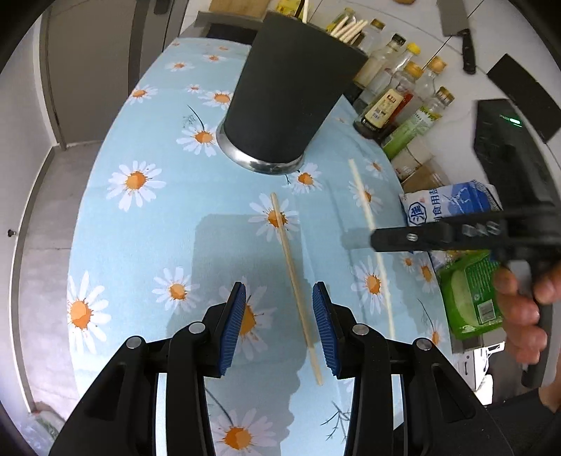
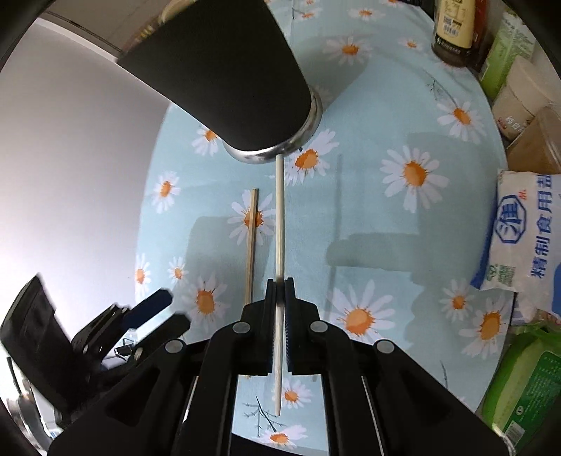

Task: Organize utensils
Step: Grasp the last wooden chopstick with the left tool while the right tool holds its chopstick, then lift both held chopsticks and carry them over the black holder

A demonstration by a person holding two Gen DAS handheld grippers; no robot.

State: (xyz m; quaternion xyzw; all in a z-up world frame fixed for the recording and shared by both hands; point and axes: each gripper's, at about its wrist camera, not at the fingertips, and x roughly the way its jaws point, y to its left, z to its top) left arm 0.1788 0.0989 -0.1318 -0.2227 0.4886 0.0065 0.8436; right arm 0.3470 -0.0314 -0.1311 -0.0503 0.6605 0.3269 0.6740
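Observation:
A black utensil holder (image 1: 287, 91) (image 2: 228, 70) with a steel base stands on the daisy-print tablecloth (image 1: 147, 224); pale chopsticks (image 1: 350, 28) poke out of its top. My right gripper (image 2: 279, 282) (image 1: 373, 240) is shut on a pale chopstick (image 2: 279, 210) (image 1: 364, 200), held above the cloth and pointing at the holder's base. A second wooden chopstick (image 1: 287, 252) (image 2: 253, 238) lies flat on the cloth. My left gripper (image 1: 279, 286) (image 2: 175, 308) hovers open over it, and the stick runs between the blue pads (image 1: 233, 322) nearer the right one, untouched.
Sauce bottles (image 1: 389, 101), jars, a white and blue salt bag (image 1: 445, 207) (image 2: 526, 238) and a green packet (image 1: 470, 298) crowd the table's right side. A cleaver (image 1: 459, 31) lies on the counter behind. A hand (image 1: 519, 305) grips the right tool. The table edge curves on the left.

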